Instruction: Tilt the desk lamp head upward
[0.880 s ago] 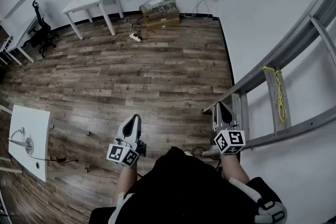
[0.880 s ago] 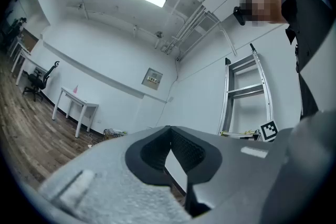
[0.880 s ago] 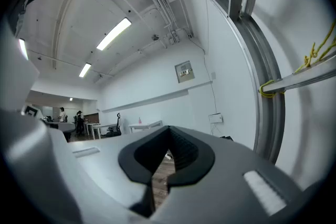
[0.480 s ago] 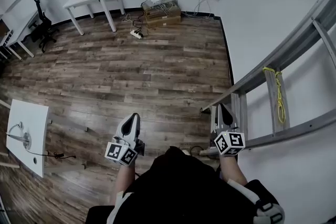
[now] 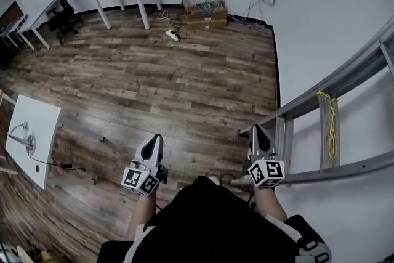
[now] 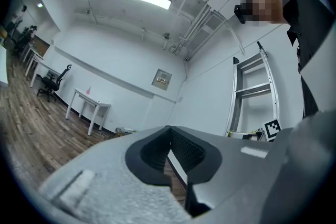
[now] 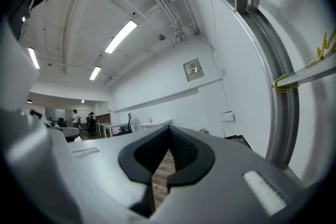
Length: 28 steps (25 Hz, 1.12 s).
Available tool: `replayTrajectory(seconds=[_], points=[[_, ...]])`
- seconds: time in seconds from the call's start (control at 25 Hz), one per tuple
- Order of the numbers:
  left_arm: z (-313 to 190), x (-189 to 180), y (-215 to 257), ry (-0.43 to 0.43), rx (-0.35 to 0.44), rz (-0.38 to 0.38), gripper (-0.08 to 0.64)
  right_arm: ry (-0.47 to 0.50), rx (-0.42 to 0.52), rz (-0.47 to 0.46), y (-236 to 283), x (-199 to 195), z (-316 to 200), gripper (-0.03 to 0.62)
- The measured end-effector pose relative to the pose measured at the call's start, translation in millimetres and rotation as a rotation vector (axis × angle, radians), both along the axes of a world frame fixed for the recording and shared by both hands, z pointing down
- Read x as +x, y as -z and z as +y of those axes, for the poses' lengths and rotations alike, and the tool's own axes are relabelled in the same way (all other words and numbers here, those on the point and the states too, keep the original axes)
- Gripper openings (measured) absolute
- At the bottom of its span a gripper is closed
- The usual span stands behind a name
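Only head view shows the desk lamp (image 5: 24,141) — left gripper (image 5: 155,140), right gripper (image 5: 258,130), fingers together.

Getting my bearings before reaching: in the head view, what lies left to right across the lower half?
Silver desk lamp on its small white table → left claw → right claw → yellow rope on the grey metal ladder.

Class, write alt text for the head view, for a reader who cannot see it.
From above, a person holds the left gripper and right gripper, both shut and empty, over a wooden floor. The desk lamp sits on a small white table at far left, untouched; a ladder runs along the right.
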<state>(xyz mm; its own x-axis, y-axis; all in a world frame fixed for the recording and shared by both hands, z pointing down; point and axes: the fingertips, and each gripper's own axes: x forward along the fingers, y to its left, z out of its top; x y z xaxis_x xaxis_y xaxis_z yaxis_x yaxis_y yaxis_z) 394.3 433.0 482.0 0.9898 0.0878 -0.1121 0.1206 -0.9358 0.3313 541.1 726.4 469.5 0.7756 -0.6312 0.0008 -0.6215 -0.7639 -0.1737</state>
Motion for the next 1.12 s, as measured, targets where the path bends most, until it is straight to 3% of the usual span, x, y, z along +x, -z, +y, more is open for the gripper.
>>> replayTrajectory(seconds=[0.24, 0.36, 0.64, 0.84, 0.96, 1.12], points=[[-19, -38, -2, 0.165, -0.005, -0.048, -0.002, 0.140, -0.032, 0.040, 12, -4, -37, 0.003], [-28, -67, -7, 0.277, -0.003, -0.101, -0.002, 0.223, -0.023, 0.001, 1, -7, -59, 0.003], [-37, -134, -8, 0.485, 0.007, -0.085, -0.002, 0.449, -0.047, -0.048, -19, -30, -127, 0.003], [-51, -172, 1, 0.581, 0.021, -0.055, -0.002, 0.569, -0.040, 0.010, 0, -58, -170, 0.002], [-58, -199, 8, 0.604, 0.038, -0.039, -0.002, 0.614, -0.022, -0.018, 1, -82, -193, 0.003], [-77, -248, 6, 0.702, 0.059, -0.076, -0.002, 0.737, -0.016, -0.019, 0, -132, -228, 0.003]])
